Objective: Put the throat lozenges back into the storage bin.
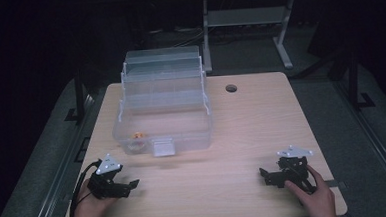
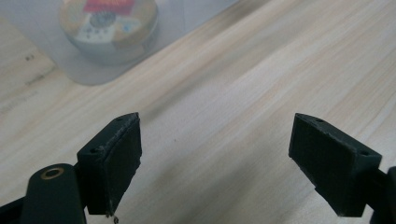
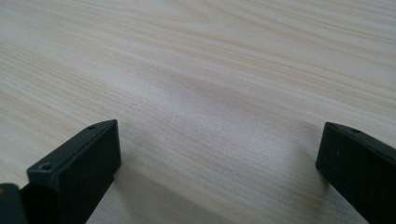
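Both hand-held grippers, left [image 1: 127,184] and right [image 1: 265,176], released, rest near the surface's [image 1: 261,120] front edge, well apart from the clear box [image 1: 164,115]; bare wood between.

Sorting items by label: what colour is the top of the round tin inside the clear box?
Red, above a pale patterned band, on the round tin; left gripper view shows it best.

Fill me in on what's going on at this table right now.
A person sits at a wooden table with a two-jaw gripper in each hand. The left gripper and the right gripper both rest low near the table's near edge, open and holding nothing. Ahead of the left one stands a clear plastic box with its tiered trays raised open; a small round container lies in its bottom. Nothing is being touched yet.
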`<action>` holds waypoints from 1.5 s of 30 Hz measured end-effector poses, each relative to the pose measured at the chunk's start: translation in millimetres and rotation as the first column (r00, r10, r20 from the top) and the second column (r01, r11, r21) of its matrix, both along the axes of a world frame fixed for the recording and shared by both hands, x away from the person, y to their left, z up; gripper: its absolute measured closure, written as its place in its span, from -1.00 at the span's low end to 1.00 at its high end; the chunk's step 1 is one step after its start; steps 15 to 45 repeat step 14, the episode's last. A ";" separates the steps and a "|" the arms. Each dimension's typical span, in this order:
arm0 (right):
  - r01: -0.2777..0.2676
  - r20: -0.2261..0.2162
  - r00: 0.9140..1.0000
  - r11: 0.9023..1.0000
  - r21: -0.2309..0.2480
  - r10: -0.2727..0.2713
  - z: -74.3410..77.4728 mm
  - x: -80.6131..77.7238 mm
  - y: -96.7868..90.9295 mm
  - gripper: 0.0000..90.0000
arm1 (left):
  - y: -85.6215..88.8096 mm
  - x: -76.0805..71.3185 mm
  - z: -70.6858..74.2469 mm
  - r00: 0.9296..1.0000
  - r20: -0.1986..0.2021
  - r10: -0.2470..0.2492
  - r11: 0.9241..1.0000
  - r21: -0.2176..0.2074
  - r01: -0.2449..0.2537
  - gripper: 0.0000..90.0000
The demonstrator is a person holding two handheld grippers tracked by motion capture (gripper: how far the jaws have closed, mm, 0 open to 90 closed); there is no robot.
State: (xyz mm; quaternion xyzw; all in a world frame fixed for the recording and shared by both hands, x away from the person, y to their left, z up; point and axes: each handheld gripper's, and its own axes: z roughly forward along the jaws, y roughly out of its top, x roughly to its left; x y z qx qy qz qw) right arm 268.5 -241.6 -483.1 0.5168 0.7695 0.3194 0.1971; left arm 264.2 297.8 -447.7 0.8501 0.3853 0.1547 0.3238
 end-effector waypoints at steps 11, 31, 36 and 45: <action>0.000 0.000 1.000 1.000 0.000 0.000 0.0 0.0 0.0 -1.00 | -2.6 0.1 -12.6 0.998 -0.052 -0.016 0.999 0.035 0.018 -0.70; 0.000 0.000 1.000 1.000 0.000 0.000 0.0 0.0 0.0 -1.00 | -3.8 -0.6 -14.9 0.998 -0.057 -0.023 0.999 0.044 0.026 -0.72; 0.000 0.000 1.000 1.000 0.000 0.000 0.0 0.0 0.0 -1.00 | -3.8 -0.6 -14.9 0.998 -0.057 -0.023 0.999 0.044 0.026 -0.72; 0.000 0.000 1.000 1.000 0.000 0.000 0.0 0.0 0.0 -1.00 | -3.8 -0.6 -14.9 0.998 -0.057 -0.023 0.999 0.044 0.026 -0.72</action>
